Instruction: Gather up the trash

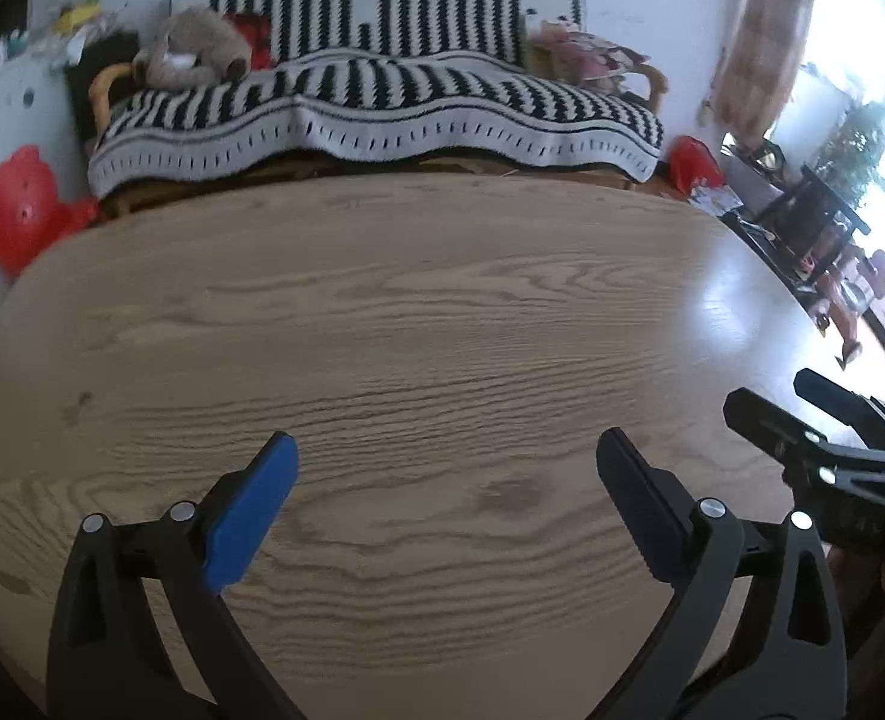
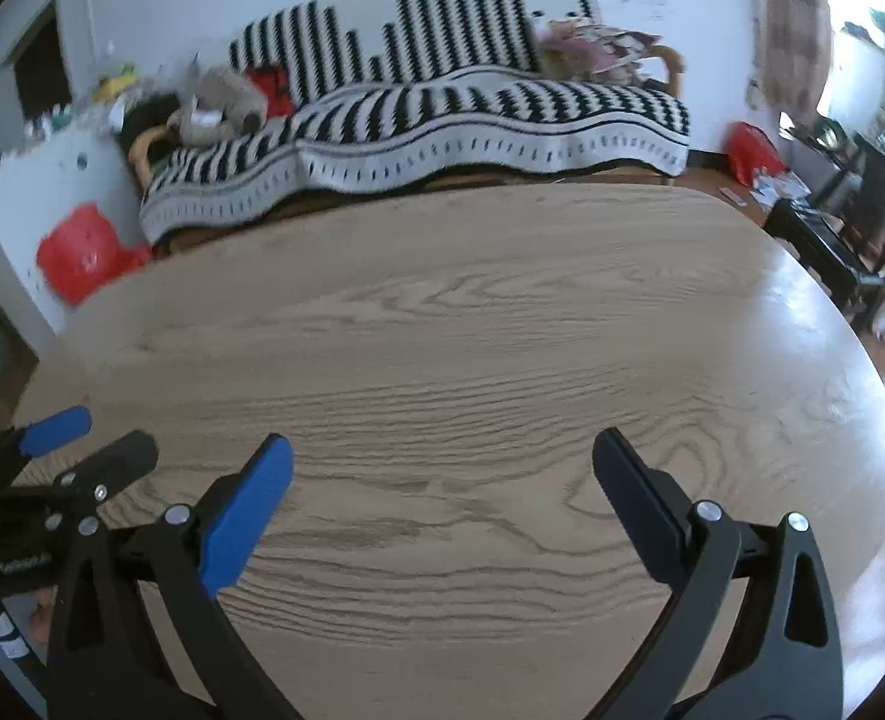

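Grippers left and right over wooden table, jaws wide, holding nothing.

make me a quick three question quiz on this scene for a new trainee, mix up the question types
1. True or false: the left gripper is shut on a piece of trash.
2. What covers the sofa beyond the table? A) a plain grey sheet B) a black and white striped blanket C) nothing
3. Fill in: the right gripper hangs over the table with its jaws ____.

Key
1. False: its jaws are apart with nothing between them.
2. B
3. open
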Demonstrator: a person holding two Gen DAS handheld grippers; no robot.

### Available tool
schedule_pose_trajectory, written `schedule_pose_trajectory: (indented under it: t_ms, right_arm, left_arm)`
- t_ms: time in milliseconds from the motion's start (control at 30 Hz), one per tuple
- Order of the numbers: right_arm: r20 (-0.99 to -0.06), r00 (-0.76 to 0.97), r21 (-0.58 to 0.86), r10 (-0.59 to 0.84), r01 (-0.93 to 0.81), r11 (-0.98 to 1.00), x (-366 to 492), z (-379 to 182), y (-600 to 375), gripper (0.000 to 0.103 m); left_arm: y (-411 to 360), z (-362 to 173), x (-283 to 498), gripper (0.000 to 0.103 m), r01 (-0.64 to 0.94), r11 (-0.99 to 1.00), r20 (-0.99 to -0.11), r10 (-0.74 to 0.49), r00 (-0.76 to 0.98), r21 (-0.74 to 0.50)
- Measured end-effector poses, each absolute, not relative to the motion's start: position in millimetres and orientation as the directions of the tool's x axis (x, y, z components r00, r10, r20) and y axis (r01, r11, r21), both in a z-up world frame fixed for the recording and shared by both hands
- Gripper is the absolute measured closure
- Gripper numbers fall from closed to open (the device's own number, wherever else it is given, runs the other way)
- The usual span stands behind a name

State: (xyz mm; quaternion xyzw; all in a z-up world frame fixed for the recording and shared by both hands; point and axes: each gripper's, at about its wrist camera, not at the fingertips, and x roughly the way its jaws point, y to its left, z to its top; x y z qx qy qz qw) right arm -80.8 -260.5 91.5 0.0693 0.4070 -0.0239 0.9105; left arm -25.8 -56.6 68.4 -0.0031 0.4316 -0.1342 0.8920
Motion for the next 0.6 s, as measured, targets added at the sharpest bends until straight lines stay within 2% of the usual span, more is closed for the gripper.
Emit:
schedule_pose_trajectory:
  t_ms: [433, 600]
  right_arm:
    - [-0.771, 0.636, 0.083, 0.03, 0.055, 0.995, -45.4, 53.3, -260.9, 0.006]
    - [-0.767, 0.641, 0.083, 0.011, 0.083, 0.993, -42.7, 50.1, -265.8, 0.006]
  left_arm:
    - [-52.9, 29.2, -3.8, 0.006, 0.118, 0.992, -0.785, -0.115, 0.609, -0.054]
    - [-47.9, 19.3, 2.8, 0.006, 0.102, 0.993, -0.802, -0.106, 0.588, -0.057]
